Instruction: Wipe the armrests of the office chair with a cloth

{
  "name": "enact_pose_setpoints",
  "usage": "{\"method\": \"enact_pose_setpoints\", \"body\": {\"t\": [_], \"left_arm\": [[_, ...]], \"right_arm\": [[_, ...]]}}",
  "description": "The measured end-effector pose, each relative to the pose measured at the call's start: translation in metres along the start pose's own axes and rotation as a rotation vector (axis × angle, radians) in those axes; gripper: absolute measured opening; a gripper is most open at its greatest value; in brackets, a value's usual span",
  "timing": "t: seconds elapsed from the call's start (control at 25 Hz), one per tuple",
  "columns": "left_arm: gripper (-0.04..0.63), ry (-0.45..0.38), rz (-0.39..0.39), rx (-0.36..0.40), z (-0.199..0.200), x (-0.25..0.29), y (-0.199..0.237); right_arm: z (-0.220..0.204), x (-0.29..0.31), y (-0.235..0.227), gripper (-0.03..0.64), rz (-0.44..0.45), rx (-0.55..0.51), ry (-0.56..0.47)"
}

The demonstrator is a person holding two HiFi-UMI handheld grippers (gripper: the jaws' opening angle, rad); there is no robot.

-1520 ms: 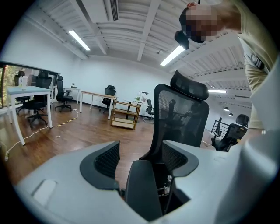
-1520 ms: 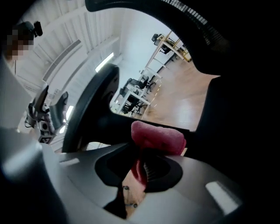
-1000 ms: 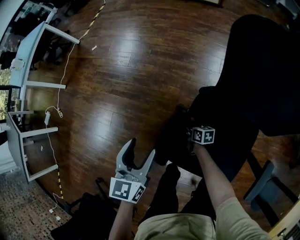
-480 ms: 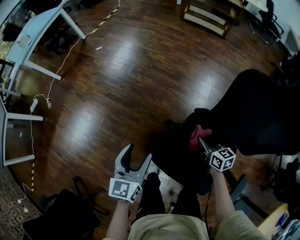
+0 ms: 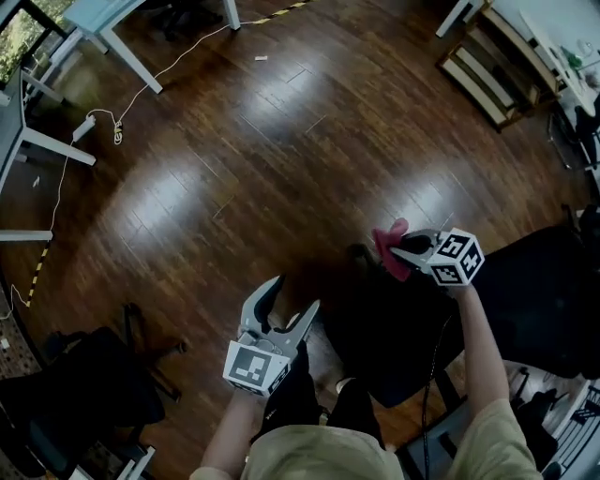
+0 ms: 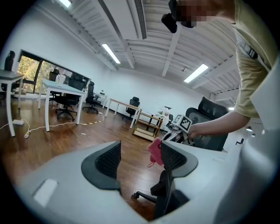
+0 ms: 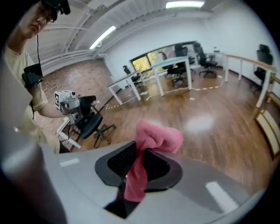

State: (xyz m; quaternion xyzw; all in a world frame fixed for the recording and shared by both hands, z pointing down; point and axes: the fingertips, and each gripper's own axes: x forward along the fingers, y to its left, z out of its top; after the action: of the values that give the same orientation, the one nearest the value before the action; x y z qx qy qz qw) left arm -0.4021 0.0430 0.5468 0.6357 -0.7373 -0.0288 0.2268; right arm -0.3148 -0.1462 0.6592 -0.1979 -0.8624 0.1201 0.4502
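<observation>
In the head view my right gripper (image 5: 405, 249) is shut on a pink cloth (image 5: 388, 246), held above the wooden floor just past the front edge of the black office chair (image 5: 384, 328). The right gripper view shows the cloth (image 7: 146, 148) bunched above the jaws and hanging down between them. My left gripper (image 5: 289, 298) stays open and empty, low and left of the chair seat. The left gripper view shows its jaws apart (image 6: 140, 158), with the cloth (image 6: 154, 151) and the right gripper's marker cube (image 6: 184, 124) beyond them. I cannot make out the armrests.
White desks (image 5: 103, 23) and a white cable (image 5: 141, 89) lie at the upper left. A wooden shelf unit (image 5: 483, 56) stands at the upper right. Another black chair (image 5: 75, 394) sits at the lower left. The person's legs are below the grippers.
The right gripper has come up off the chair with the pink cloth, which now shows. The head view has swung, so the chair sits further right. The left gripper stays open.
</observation>
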Motion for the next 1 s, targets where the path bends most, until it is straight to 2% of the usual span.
{"method": "enact_pose_setpoints", "body": {"t": [0.2,0.32,0.36,0.44,0.56,0.64,0.84,1.0], "left_arm": [[0.261,-0.002,0.051,-0.056,-0.022,-0.020,0.035],[0.259,-0.003,0.078,-0.083,-0.030,-0.033,0.052],[0.258,-0.002,0.084,-0.089,-0.032,-0.035,0.056],[0.258,0.003,0.097,-0.104,-0.037,-0.038,0.065],[0.256,0.023,0.119,-0.118,-0.046,-0.044,0.079],[0.255,0.029,0.130,-0.122,-0.050,-0.047,0.086],[0.256,0.023,0.112,-0.120,-0.055,-0.039,0.088],[0.255,0.042,0.078,-0.107,-0.077,-0.026,0.084]], "right_arm": [[-0.043,0.106,0.006,0.060,0.240,-0.139,0.510],[-0.078,0.121,0.036,0.060,0.439,-0.207,0.748],[-0.090,0.116,0.047,0.060,0.522,-0.202,0.813],[-0.109,0.104,0.067,0.060,0.676,-0.124,0.915],[-0.117,0.102,0.081,0.054,0.794,0.013,0.988],[-0.128,0.108,0.076,0.055,0.791,-0.017,1.039],[-0.174,0.139,0.031,0.055,0.597,-0.155,1.088],[-0.205,0.163,0.006,0.055,0.508,-0.213,1.141]]}}
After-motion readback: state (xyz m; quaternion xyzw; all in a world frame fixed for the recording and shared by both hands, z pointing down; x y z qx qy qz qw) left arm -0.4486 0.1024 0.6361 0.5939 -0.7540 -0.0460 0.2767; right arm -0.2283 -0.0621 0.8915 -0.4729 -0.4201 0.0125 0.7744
